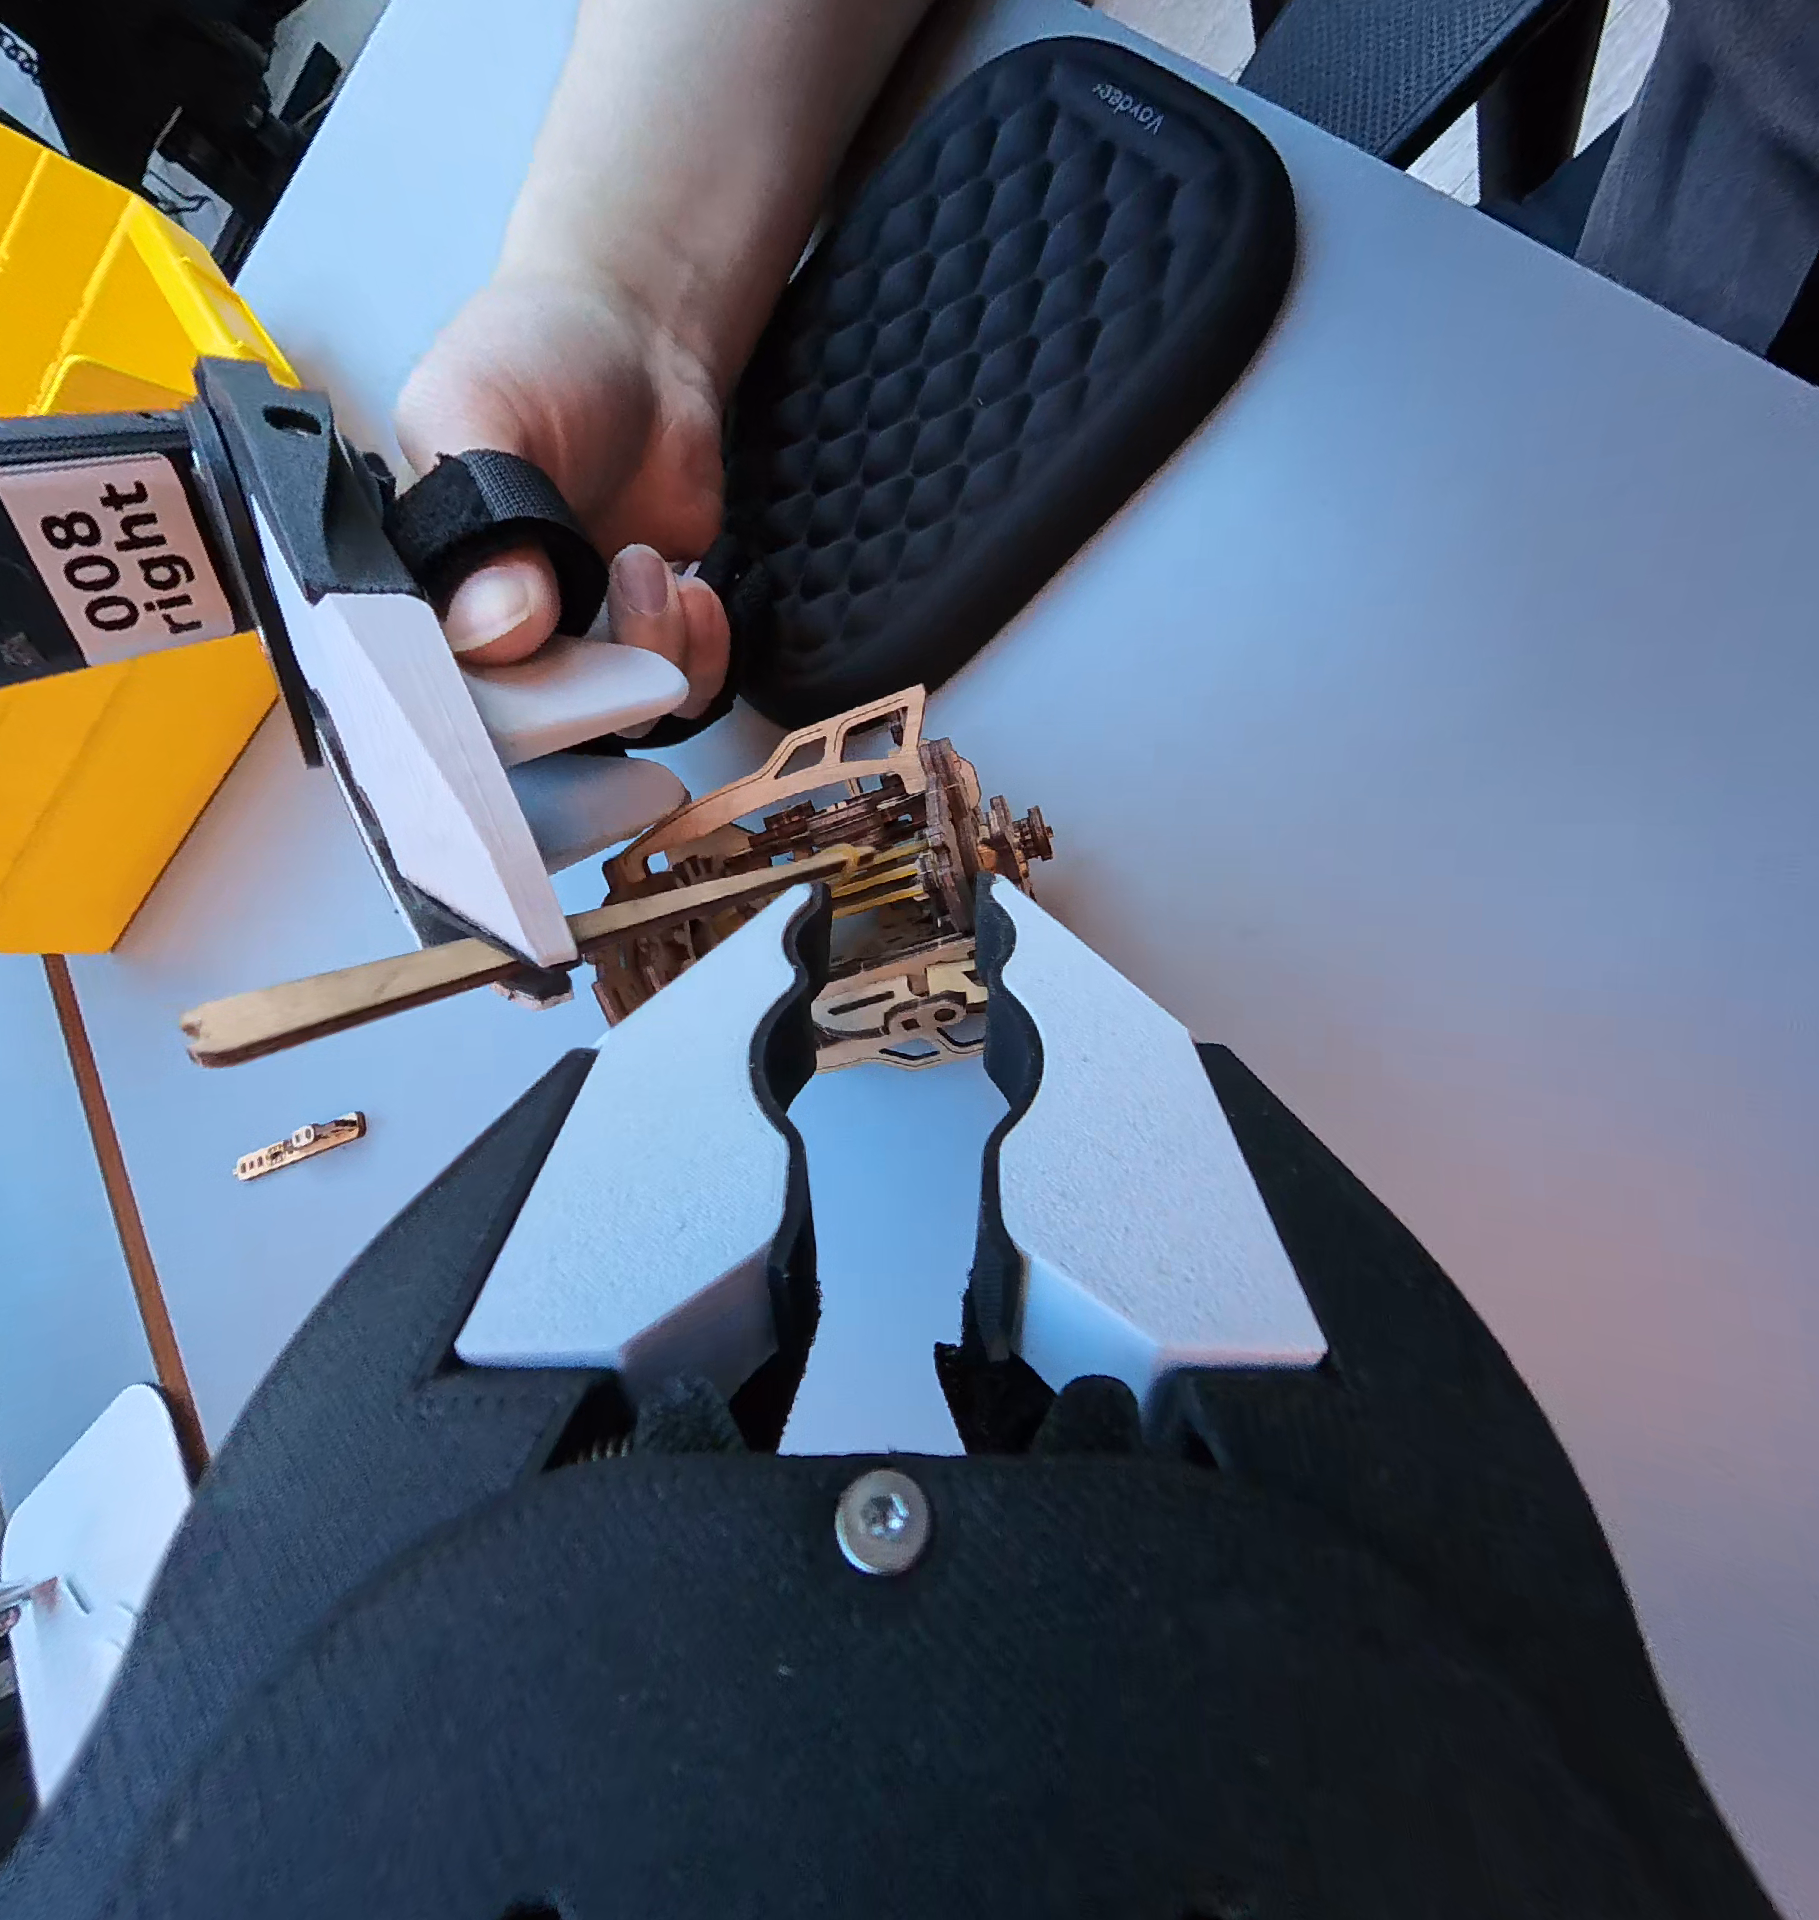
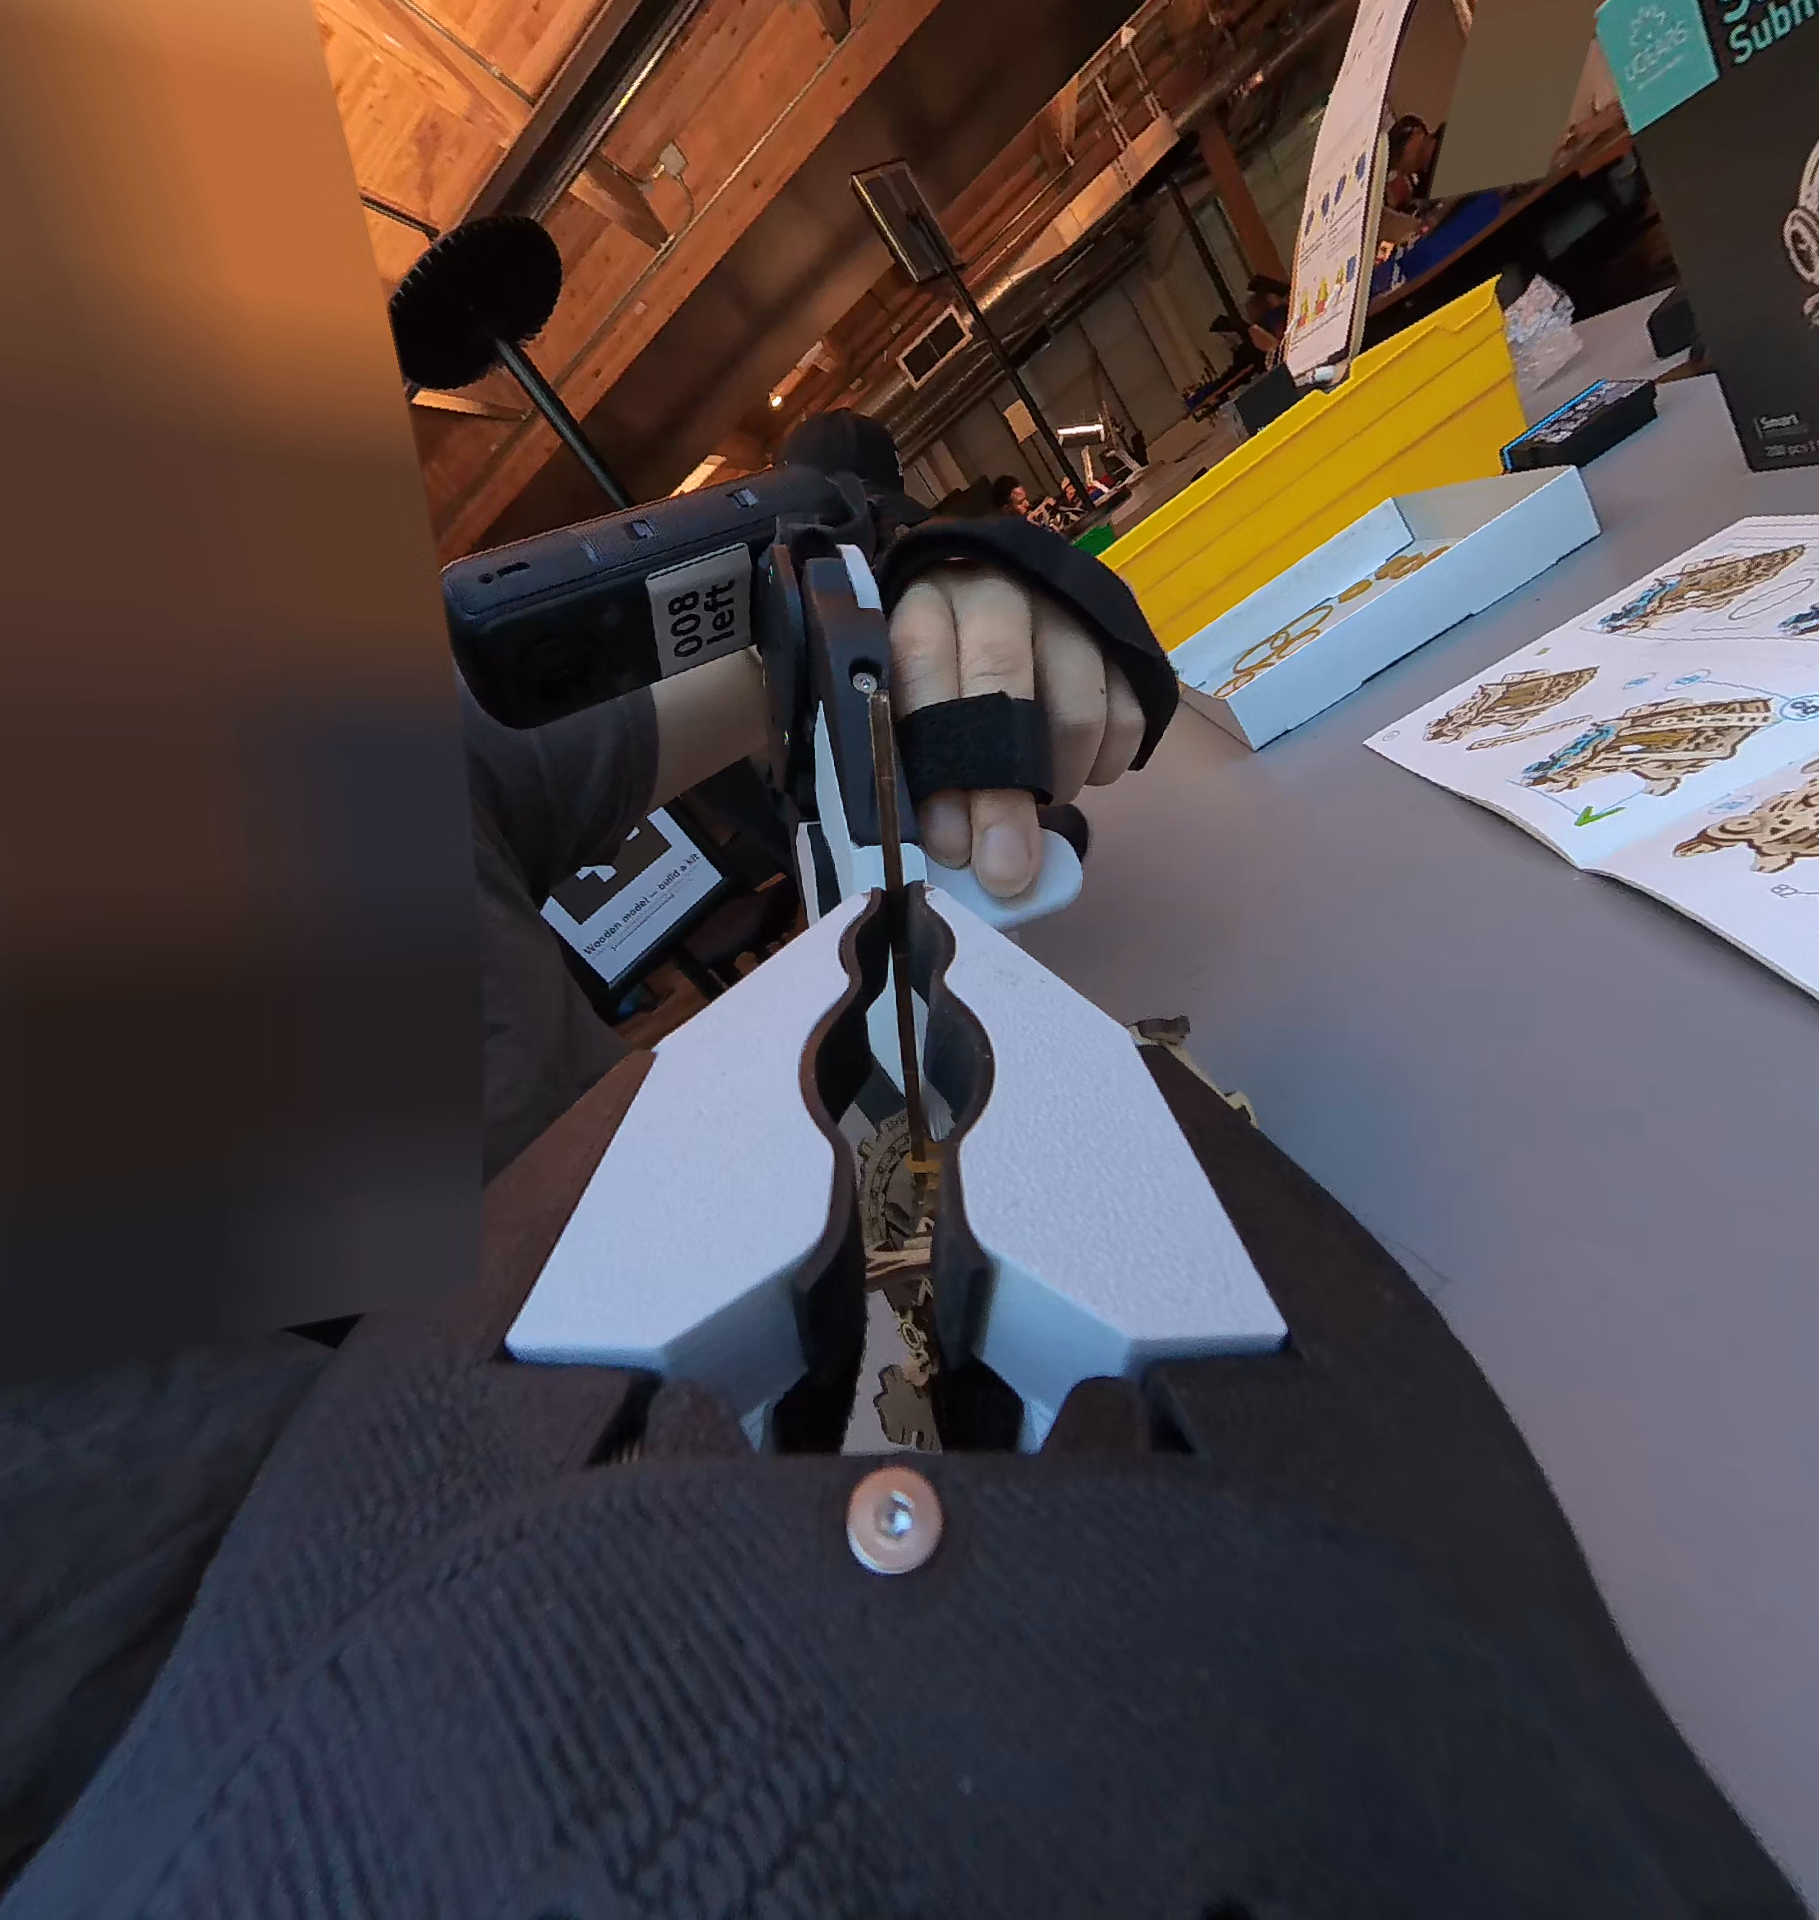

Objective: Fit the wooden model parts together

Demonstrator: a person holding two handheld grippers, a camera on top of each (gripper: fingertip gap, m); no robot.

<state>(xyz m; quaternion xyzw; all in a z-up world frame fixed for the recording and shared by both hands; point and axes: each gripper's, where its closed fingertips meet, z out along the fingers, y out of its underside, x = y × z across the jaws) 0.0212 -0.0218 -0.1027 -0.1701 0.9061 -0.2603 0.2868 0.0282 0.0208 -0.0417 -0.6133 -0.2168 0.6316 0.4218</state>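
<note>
wooden model (image 1: 863, 883) on desk (image 1: 1404, 727), pinched at tips of left tongs (image 1: 900, 914). right tongs (image 1: 546, 961) clamp flat stick (image 1: 448, 971), tip among model's yellow rods. risk: stick levers sideways, snaps thin ply or twists model out of grip; small loose piece (image 1: 300, 1145) nearby could get swept off.
</note>
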